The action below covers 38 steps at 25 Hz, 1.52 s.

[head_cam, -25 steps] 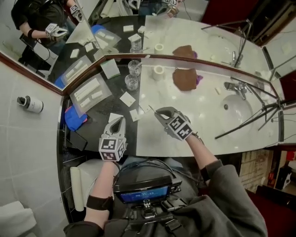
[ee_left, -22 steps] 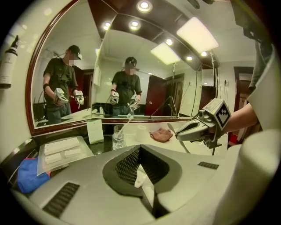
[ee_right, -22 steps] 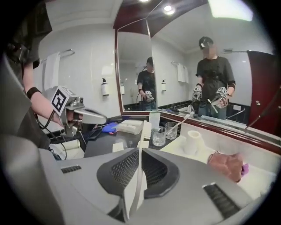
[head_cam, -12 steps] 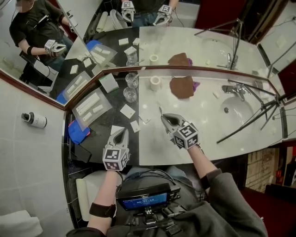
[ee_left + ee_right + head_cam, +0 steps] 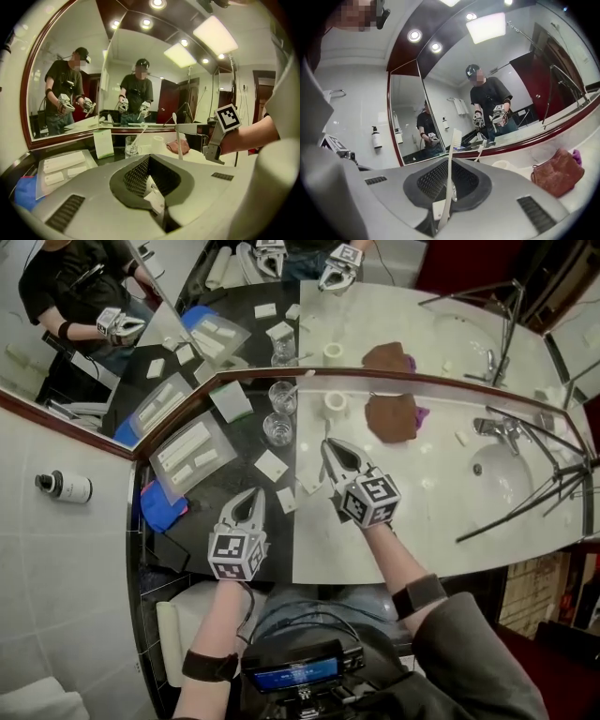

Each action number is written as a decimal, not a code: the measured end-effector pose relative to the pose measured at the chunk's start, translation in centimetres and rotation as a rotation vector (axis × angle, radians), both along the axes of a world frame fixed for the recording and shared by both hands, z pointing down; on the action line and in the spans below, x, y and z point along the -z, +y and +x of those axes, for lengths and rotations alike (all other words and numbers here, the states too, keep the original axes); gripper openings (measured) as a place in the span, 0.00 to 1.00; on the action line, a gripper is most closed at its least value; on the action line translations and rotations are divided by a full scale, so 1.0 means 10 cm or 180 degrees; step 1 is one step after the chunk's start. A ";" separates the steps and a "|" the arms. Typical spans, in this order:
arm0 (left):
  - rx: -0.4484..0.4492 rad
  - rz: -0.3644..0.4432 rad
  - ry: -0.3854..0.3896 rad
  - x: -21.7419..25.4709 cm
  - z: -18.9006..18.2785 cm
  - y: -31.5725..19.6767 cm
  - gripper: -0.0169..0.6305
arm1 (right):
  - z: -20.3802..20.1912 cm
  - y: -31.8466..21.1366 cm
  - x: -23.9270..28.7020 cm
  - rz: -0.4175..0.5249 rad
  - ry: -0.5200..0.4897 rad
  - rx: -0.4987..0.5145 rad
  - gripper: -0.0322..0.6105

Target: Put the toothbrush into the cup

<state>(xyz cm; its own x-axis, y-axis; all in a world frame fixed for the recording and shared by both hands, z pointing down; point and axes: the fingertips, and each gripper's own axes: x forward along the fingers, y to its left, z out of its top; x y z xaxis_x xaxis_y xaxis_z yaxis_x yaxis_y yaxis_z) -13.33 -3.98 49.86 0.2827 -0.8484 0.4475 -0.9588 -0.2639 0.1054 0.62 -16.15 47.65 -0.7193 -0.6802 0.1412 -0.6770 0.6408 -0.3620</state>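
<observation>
Right gripper (image 5: 330,448): clenched on the toothbrush, with the handle pinched low between jaws that stood only slightly apart.
Right arm: the forearm reached in from the lower right of the head view, with the marker cube turned upward. The gripper pointed close to level toward the mirror (image 5: 422,324).
Toothbrush (image 5: 451,168): white, it stood upright out of the jaws in the right gripper view, bristle head on top. It was held above the pale counter (image 5: 422,502) and was in no cup.
Toothbrush and cups: the nearer glass cup (image 5: 277,428) and the farther glass cup (image 5: 281,395) stood one behind the other on the dark counter (image 5: 225,479). The toothbrush was near them, to their right in the head view, and touched neither.
Left gripper (image 5: 249,504): clamped shut, with nothing between the jaws.
Left arm: the forearm rose from the bottom of the head view. The gripper tipped a little downward over the dark counter, well left of the right gripper.
Beyond: a white roll (image 5: 335,402) and a brown cloth (image 5: 392,416) lay by the mirror. The sink (image 5: 511,486) was at the far right and a clear tray (image 5: 192,454) of white boxes at the left.
</observation>
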 end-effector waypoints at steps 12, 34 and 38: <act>0.0202 0.0146 0.0045 -0.17 -0.29 -0.72 0.03 | -0.67 -0.97 0.13 0.0008 -0.0576 -0.0251 0.11; 0.0329 0.0060 0.0115 -0.61 -0.58 -0.80 0.03 | -1.07 -1.18 -0.61 -0.0049 -0.0273 -0.0394 0.11; 0.0353 0.0036 0.0131 -0.65 -0.61 -0.75 0.03 | -1.09 -1.14 -0.73 -0.0065 -0.0088 -0.0362 0.12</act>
